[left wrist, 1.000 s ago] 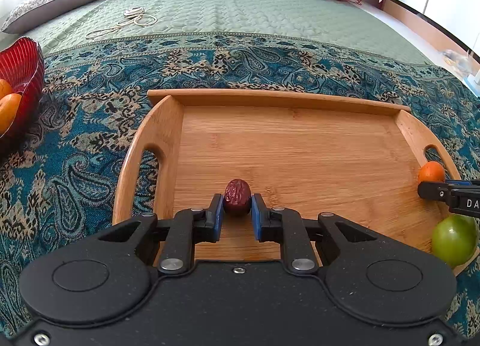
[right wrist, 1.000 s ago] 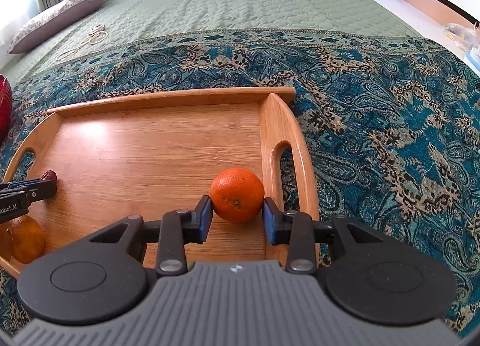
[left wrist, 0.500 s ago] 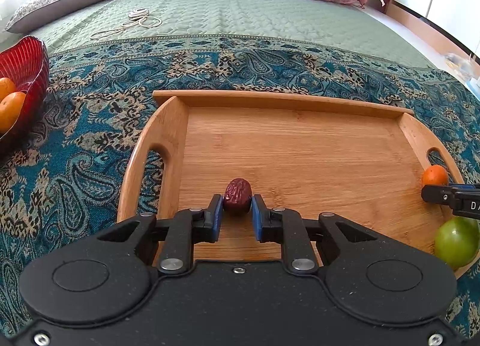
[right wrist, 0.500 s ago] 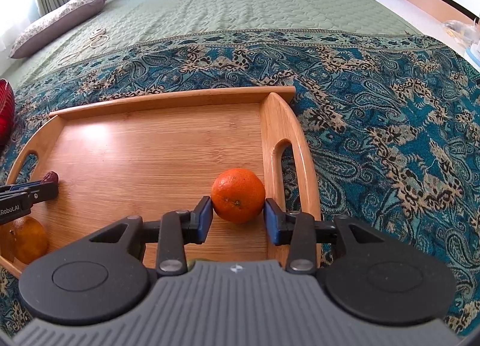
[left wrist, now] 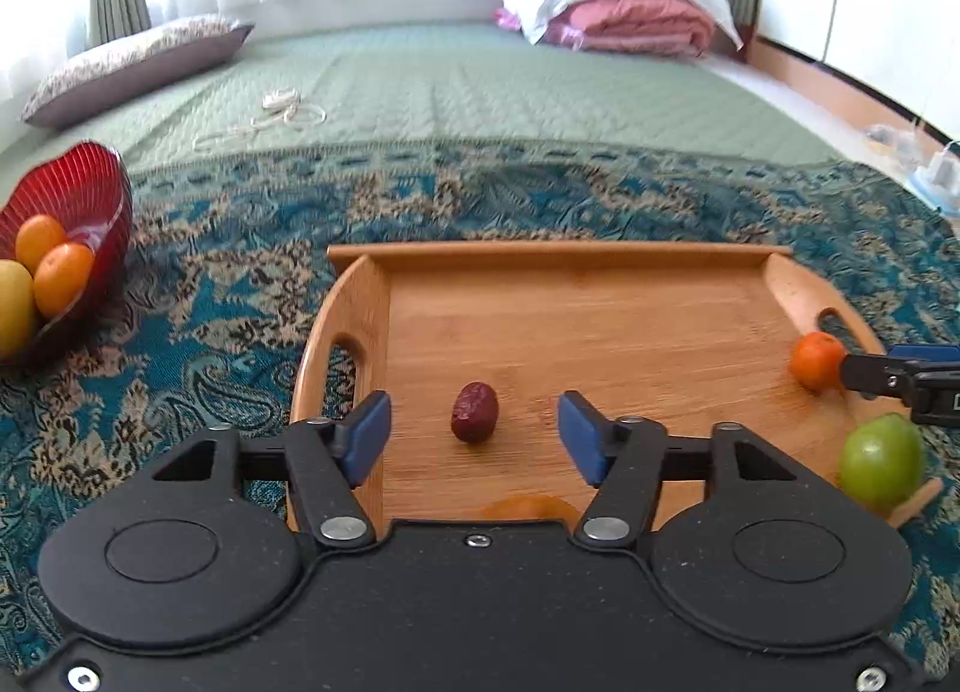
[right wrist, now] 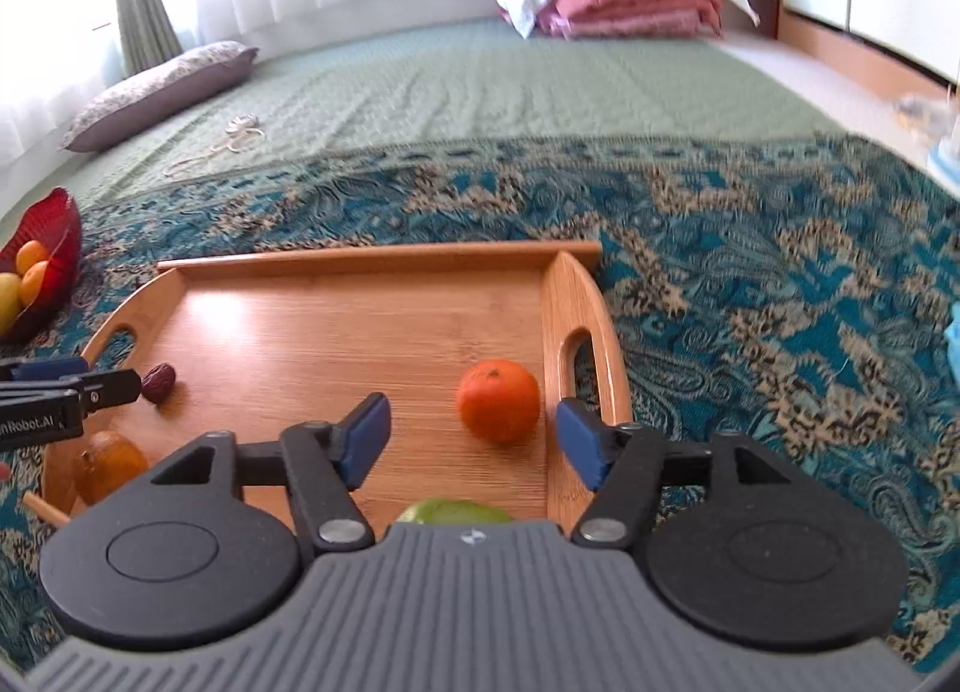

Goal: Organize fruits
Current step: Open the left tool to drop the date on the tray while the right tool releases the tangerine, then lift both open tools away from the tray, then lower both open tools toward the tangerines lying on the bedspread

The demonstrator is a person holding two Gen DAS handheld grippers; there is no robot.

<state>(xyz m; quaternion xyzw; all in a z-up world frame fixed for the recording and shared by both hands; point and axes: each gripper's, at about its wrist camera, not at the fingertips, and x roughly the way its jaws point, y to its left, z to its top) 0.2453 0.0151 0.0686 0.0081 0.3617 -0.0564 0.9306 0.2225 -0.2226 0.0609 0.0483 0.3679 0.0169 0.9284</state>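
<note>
A wooden tray (left wrist: 600, 296) (right wrist: 336, 320) lies on the patterned blanket. A dark red date (left wrist: 474, 411) (right wrist: 159, 375) rests on the tray between the spread jaws of my left gripper (left wrist: 474, 437); the jaws are opening and the pads are clear of it. In the right wrist view an orange mandarin (right wrist: 498, 399) (left wrist: 816, 361) sits on the tray by the right handle, between the jaws of my right gripper (right wrist: 474, 437), which are opening and do not touch it. A green fruit (left wrist: 879, 461) (right wrist: 456, 512) and an orange fruit (right wrist: 108, 464) lie at the tray's near edge.
A red glass bowl (left wrist: 90, 194) (right wrist: 57, 224) holding several fruits stands on the blanket to the left of the tray. Further back on the green bedspread lie a coiled cord (left wrist: 282, 110), a pillow (left wrist: 138, 65) and folded bedding (left wrist: 636, 20).
Both grippers have opened and let go: the date and the mandarin now lie free on the tray. Both grippers have pulled back and up, so more of the room shows.
</note>
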